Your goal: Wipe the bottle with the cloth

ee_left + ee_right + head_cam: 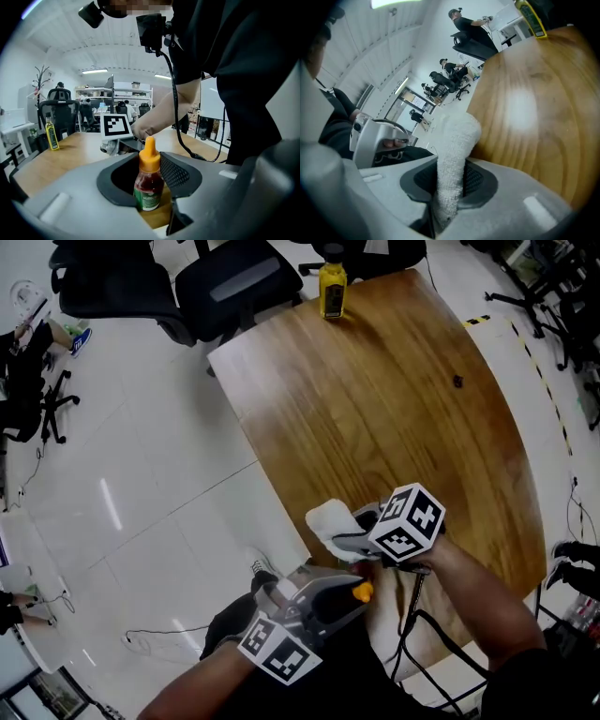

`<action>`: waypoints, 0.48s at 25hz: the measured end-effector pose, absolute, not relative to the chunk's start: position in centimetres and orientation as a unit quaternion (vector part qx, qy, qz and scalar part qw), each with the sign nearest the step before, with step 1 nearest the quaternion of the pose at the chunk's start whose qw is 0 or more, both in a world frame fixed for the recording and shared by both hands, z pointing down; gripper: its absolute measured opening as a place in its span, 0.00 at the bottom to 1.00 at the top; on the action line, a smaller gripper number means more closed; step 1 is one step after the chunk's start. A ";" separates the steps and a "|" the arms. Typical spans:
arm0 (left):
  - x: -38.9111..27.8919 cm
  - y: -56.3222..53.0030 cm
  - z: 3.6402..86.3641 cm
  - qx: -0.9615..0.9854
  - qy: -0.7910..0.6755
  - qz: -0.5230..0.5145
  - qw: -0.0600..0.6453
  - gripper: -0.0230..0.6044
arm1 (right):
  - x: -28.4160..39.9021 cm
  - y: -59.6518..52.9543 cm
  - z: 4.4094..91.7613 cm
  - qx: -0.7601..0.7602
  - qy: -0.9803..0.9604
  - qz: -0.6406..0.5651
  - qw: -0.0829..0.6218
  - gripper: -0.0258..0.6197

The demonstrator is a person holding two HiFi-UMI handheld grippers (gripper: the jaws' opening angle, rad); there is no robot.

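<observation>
A small sauce bottle (149,183) with an orange cap, red contents and a green label stands upright between the jaws of my left gripper (151,187), which is shut on it over the table's near edge. From above only its orange cap (362,591) shows, at the left gripper's (349,598) tips. My right gripper (449,190) is shut on a white fluffy cloth (454,154) that sticks up out of its jaws. In the head view that cloth (328,519) hangs at the right gripper (345,540), just beyond the bottle and a little apart from it.
The wooden table (394,409) stretches away ahead. A yellow bottle (332,289) stands at its far edge, with black office chairs (234,282) behind it. White tiled floor (141,484) lies to the left. Cables (422,634) hang near my right arm.
</observation>
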State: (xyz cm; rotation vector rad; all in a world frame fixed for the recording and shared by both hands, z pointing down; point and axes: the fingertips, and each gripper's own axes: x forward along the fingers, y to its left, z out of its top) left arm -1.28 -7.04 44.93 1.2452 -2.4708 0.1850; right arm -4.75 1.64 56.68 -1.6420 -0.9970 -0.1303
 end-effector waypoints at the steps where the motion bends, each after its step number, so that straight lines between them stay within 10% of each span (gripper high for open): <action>1: -1.3 -7.0 45.0 0.442 -0.876 0.065 0.183 0.28 | -4.8 1.7 57.1 -0.700 -0.430 -0.064 0.566 0.15; 12: -1.3 -7.1 45.3 0.446 -0.875 0.052 0.181 0.28 | -6.2 1.5 58.1 -0.690 -0.503 -0.098 0.512 0.15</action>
